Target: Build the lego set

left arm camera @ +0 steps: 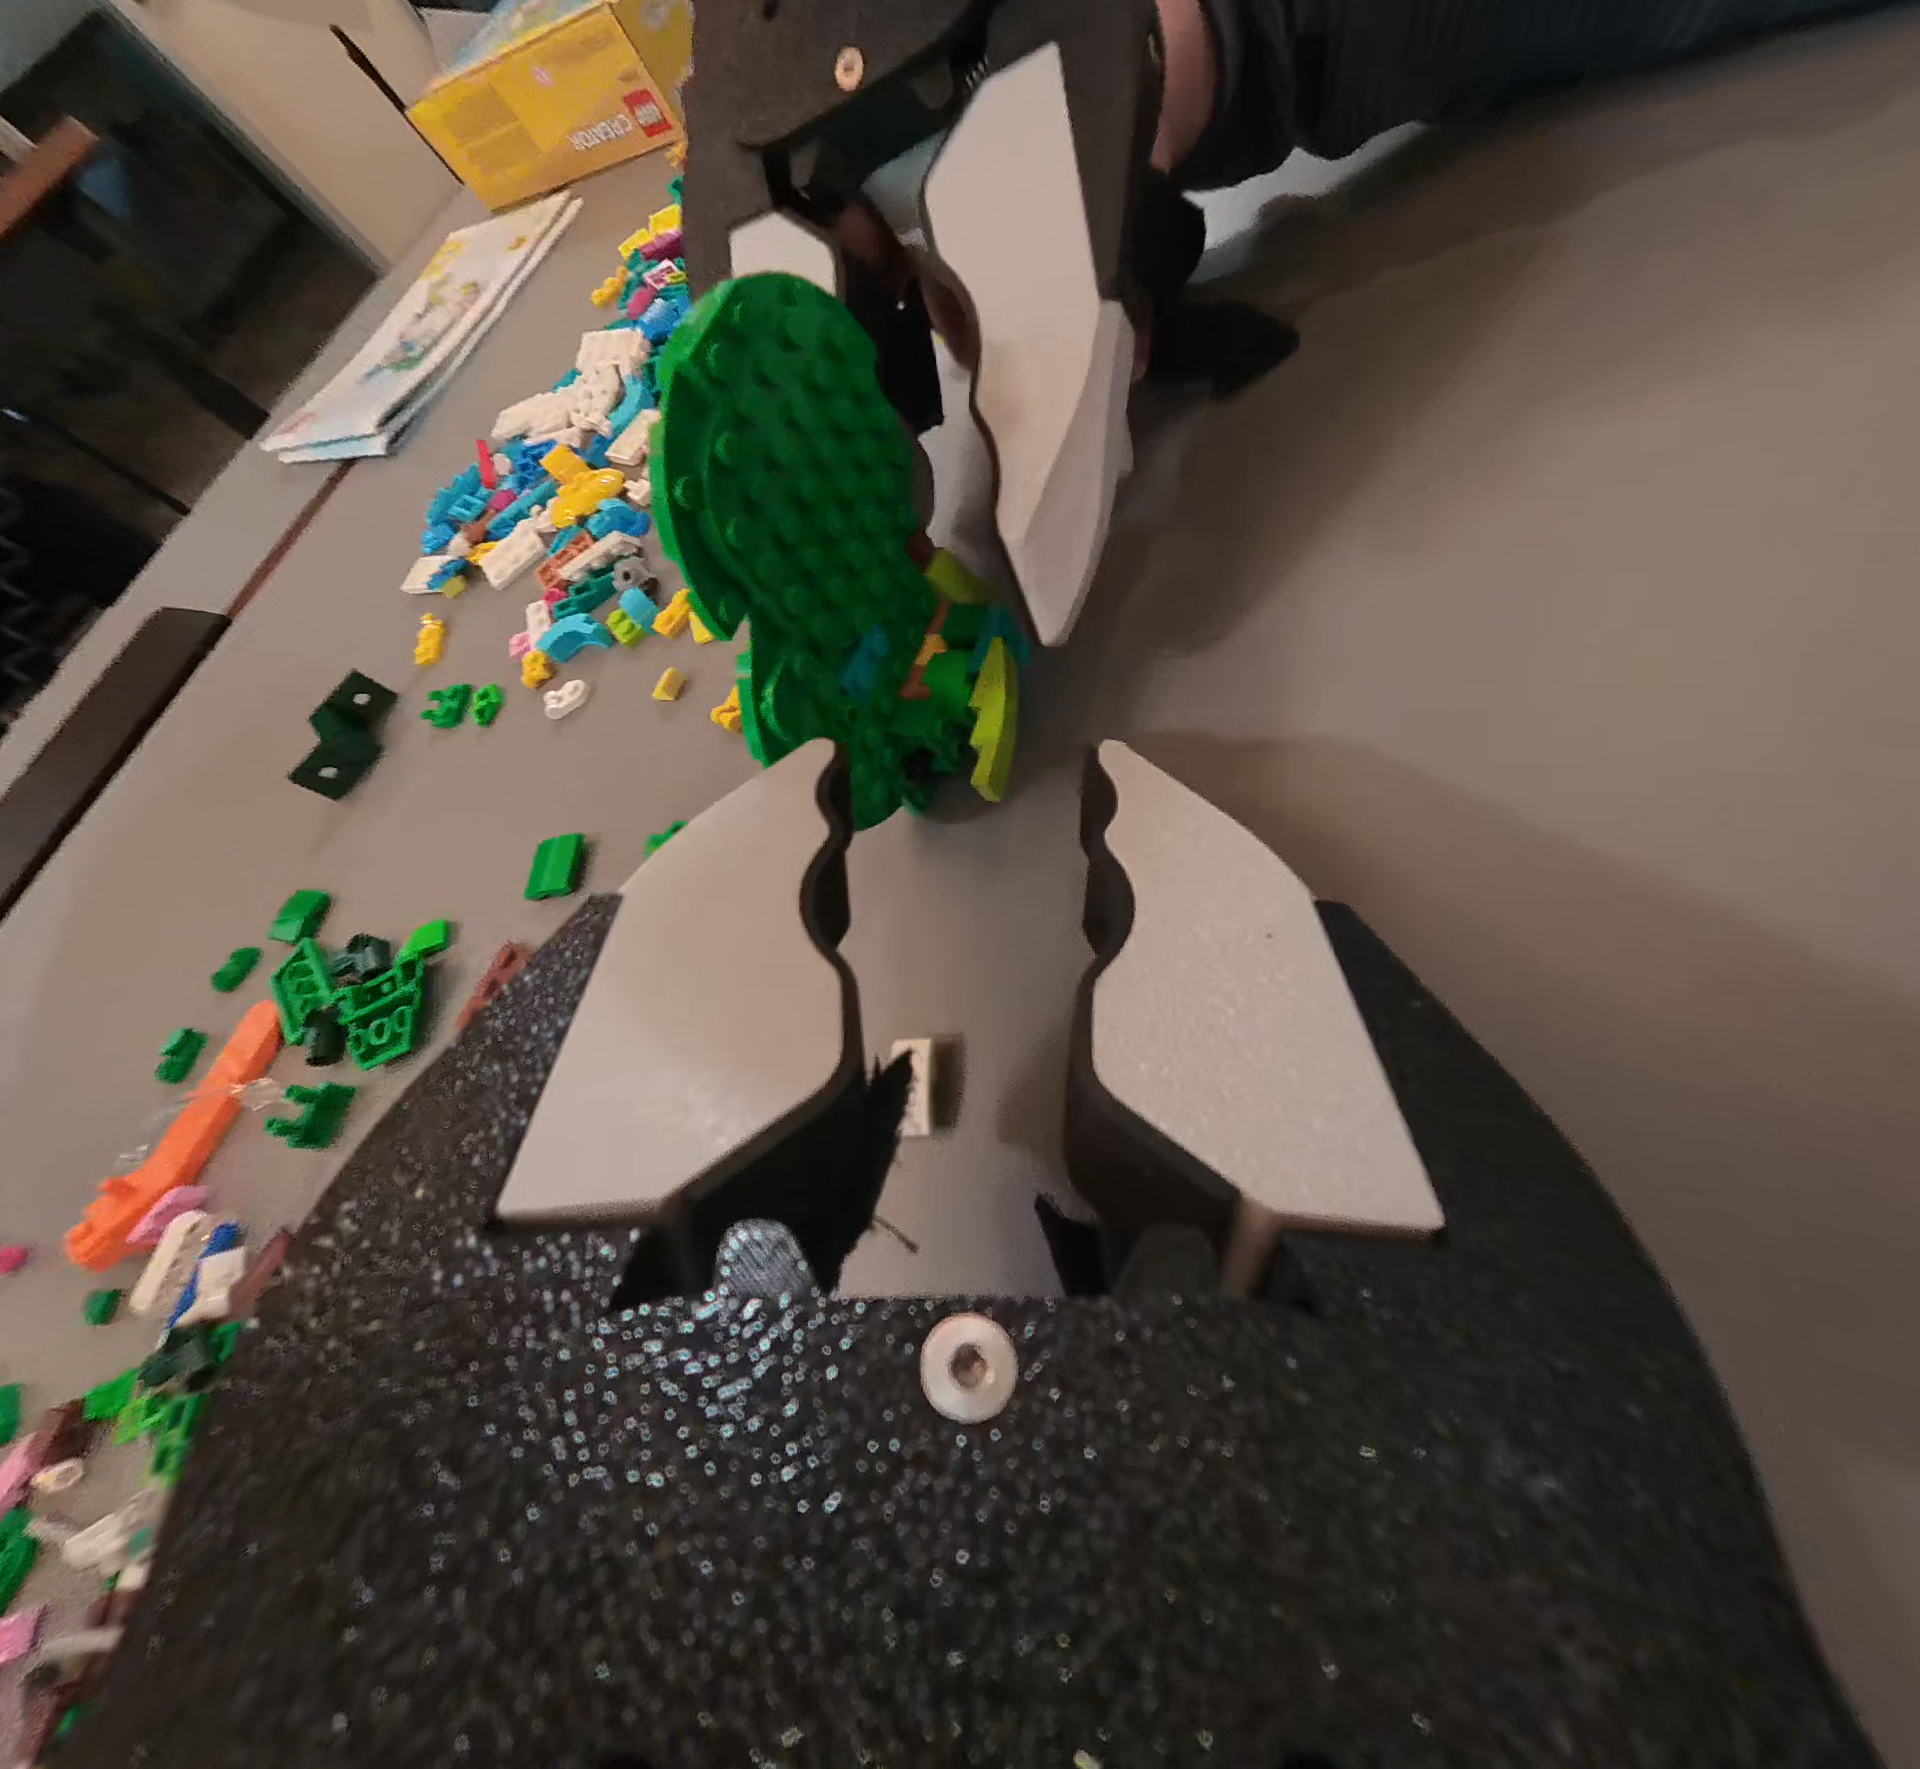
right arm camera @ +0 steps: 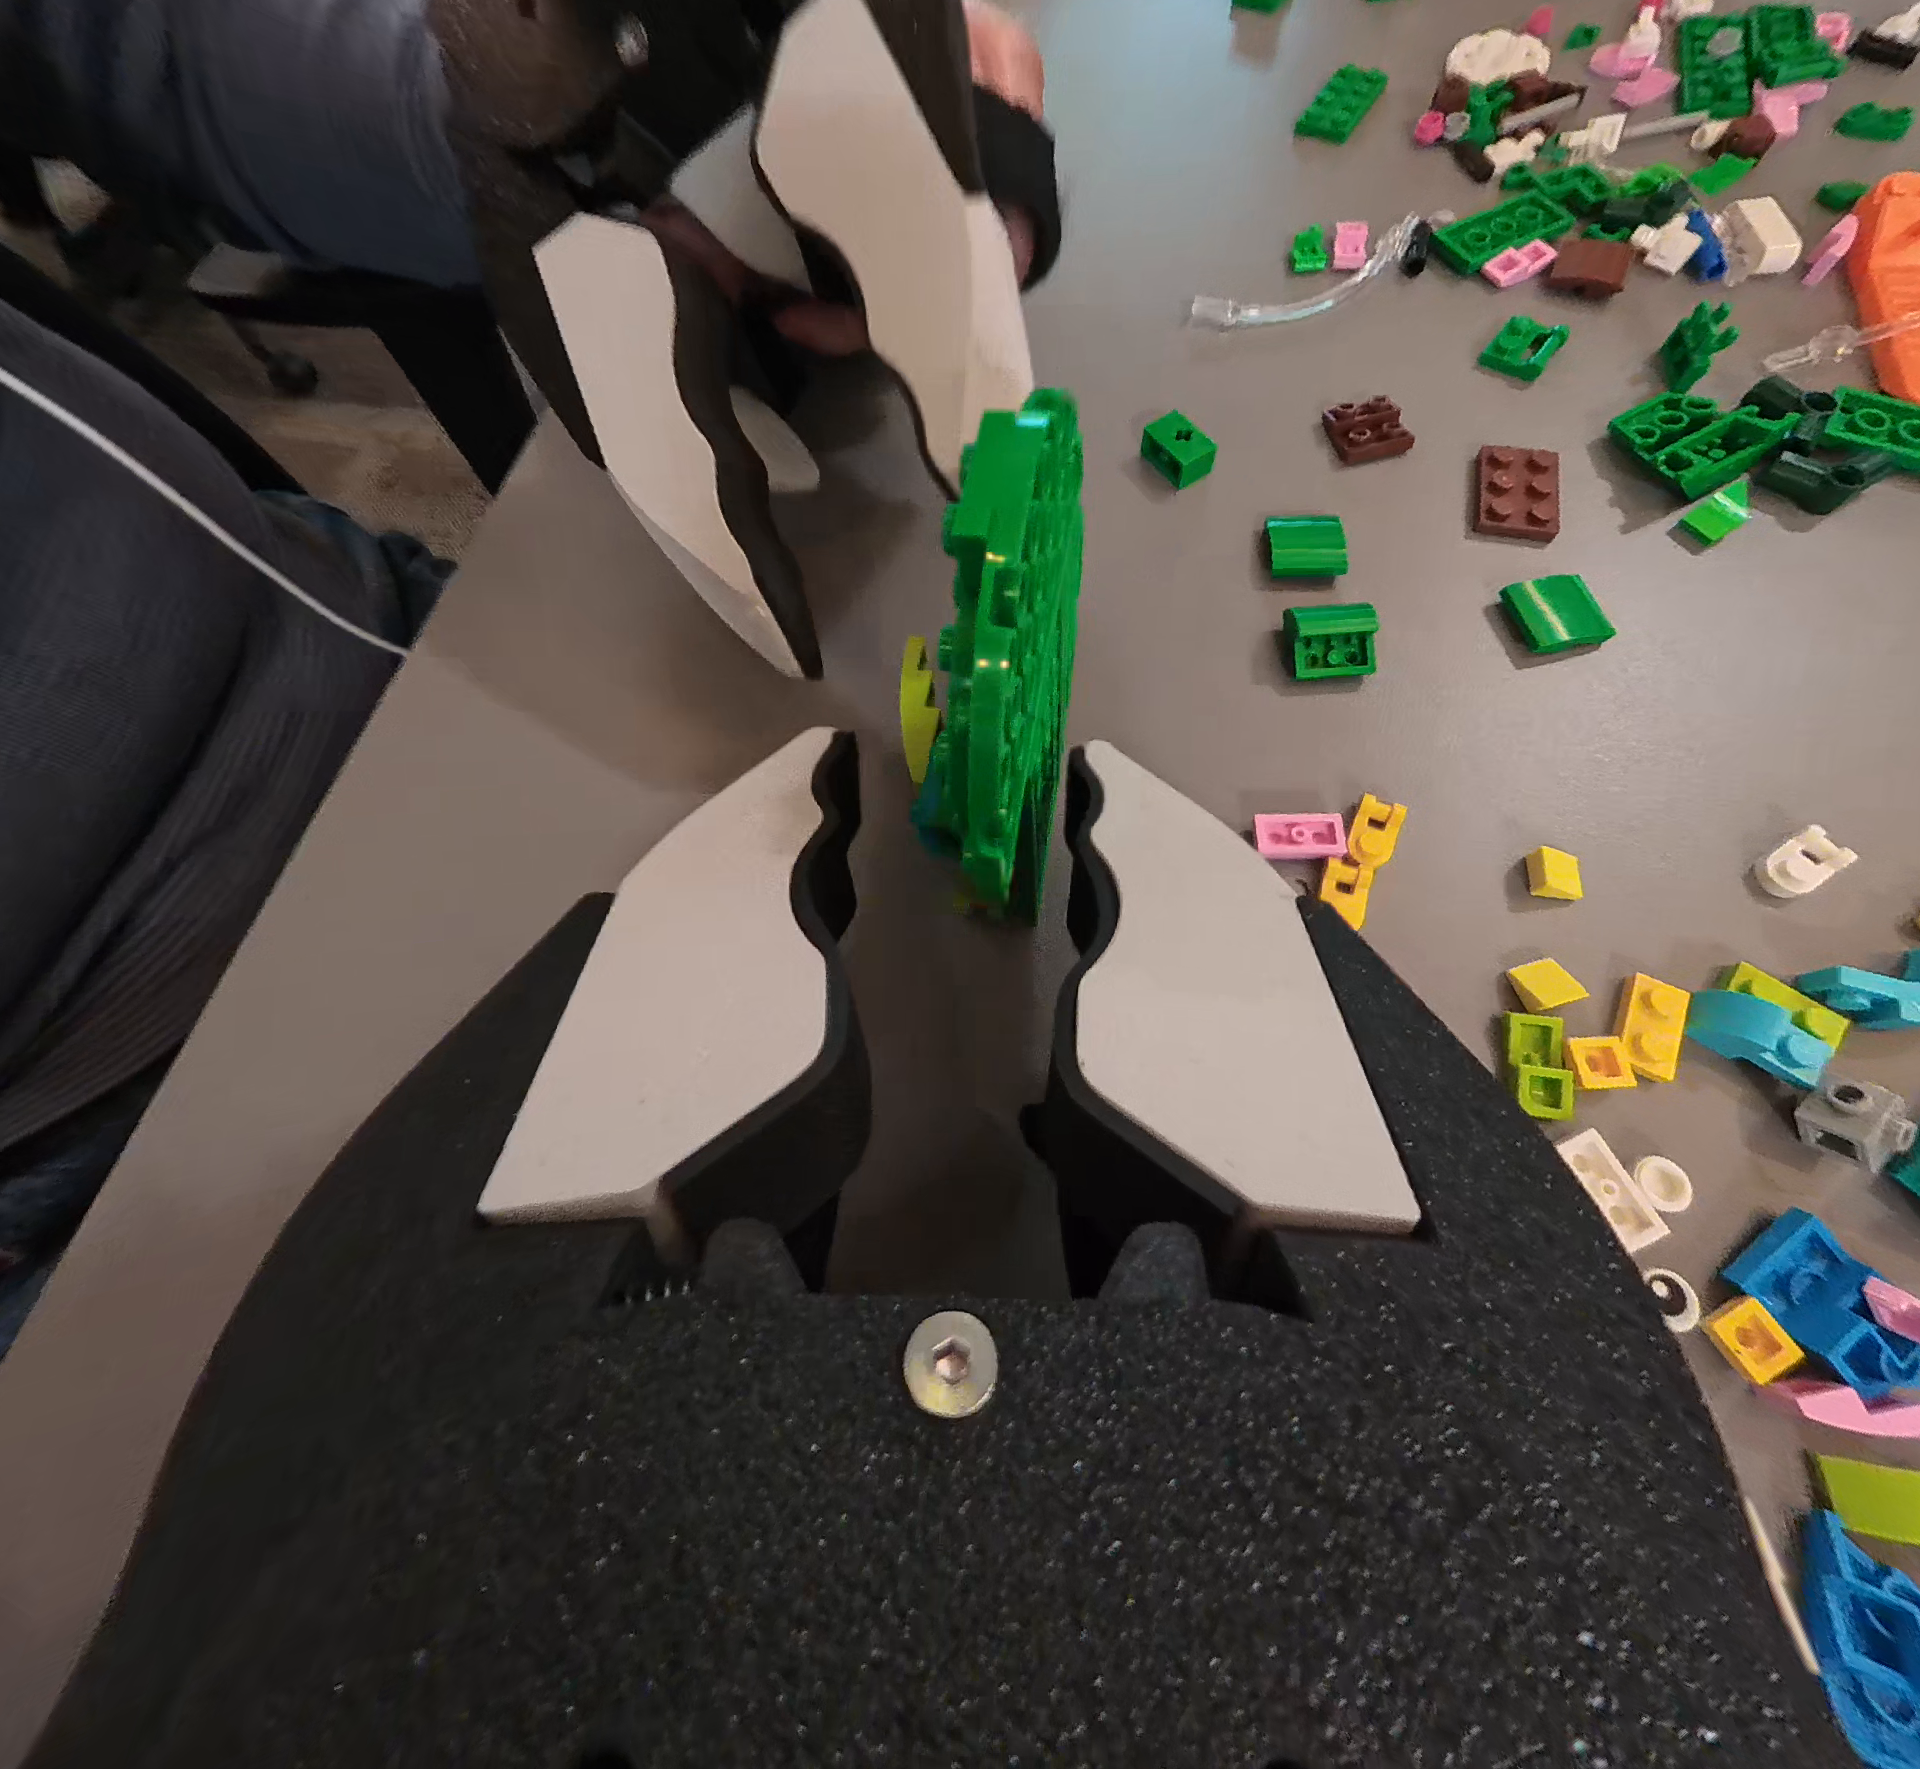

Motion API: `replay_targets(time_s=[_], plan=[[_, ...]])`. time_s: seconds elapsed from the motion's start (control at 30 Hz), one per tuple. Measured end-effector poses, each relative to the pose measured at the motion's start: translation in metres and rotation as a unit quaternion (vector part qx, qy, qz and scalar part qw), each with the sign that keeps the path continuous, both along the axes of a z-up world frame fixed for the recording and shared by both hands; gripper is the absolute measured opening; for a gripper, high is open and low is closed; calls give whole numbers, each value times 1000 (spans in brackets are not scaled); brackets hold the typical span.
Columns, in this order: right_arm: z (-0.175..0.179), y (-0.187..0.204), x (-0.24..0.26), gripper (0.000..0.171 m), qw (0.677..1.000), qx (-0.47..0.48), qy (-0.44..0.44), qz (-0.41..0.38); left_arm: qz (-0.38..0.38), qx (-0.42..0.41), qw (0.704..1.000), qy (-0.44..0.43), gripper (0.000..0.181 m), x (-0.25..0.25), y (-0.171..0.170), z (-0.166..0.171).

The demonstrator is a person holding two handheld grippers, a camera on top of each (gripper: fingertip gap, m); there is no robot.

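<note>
Left wrist view, and the green plate (left arm camera: 790, 493) is up on its edge on the worktop (left arm camera: 1455, 576), studs facing the loose bricks (left arm camera: 561, 493), a small cluster with a lime leaf (left arm camera: 992, 711) fixed at its lower end. The left hand-held gripper (left arm camera: 964, 763) has its jaws apart, holding nothing, one fingertip right at the plate's bottom edge. Over to the right wrist view: the right hand-held gripper (right arm camera: 961, 748) straddles the plate, jaws parted wider than the plate is thick, a clear gap on the leaf side. On the other side the plate sits just beside the finger, and contact cannot be told. Nothing is clamped, then, and a plate on edge will likely tip.

The step looks like getting hold of the plate to work on it. Best way: the right one closes squarely across the flat faces, low down, clear of the leaf so the cluster is not knocked off. The left one should steady the top edge until that grip is firm, then let go. Close slowly, since a fast pinch on a thin upright plate may twist it out sideways
</note>
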State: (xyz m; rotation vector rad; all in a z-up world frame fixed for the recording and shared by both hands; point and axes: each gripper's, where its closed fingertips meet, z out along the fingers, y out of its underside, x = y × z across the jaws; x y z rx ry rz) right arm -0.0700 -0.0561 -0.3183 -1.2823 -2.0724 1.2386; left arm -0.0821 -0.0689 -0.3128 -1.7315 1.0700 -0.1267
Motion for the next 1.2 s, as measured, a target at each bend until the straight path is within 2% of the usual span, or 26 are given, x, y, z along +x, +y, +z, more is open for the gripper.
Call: replay_targets(time_s=[0.2,0.6,0.77,0.83,0.93,1.0,1.2], plan=[[15,8,4,16,997,-71,22,-13,-11,-47,999,-6,32,11,2,-7],[10,12,0,23,998,-56,12,-36,27,-64,997,19,14,-1,0,-4],[13,13,-2,26,997,-58,23,-41,24,-105,994,20,12,3,-3,-13],[14,11,-4,25,997,-54,28,-38,23,-113,993,28,14,5,-2,-18],[13,8,-6,13,998,-46,27,-34,18,-120,992,37,14,11,0,-24],[13,8,-6,10,998,-42,28,-36,21,-112,992,52,6,12,3,-26],[12,10,-7,10,998,-37,29,-45,40,-108,991,61,4,10,5,-26]])
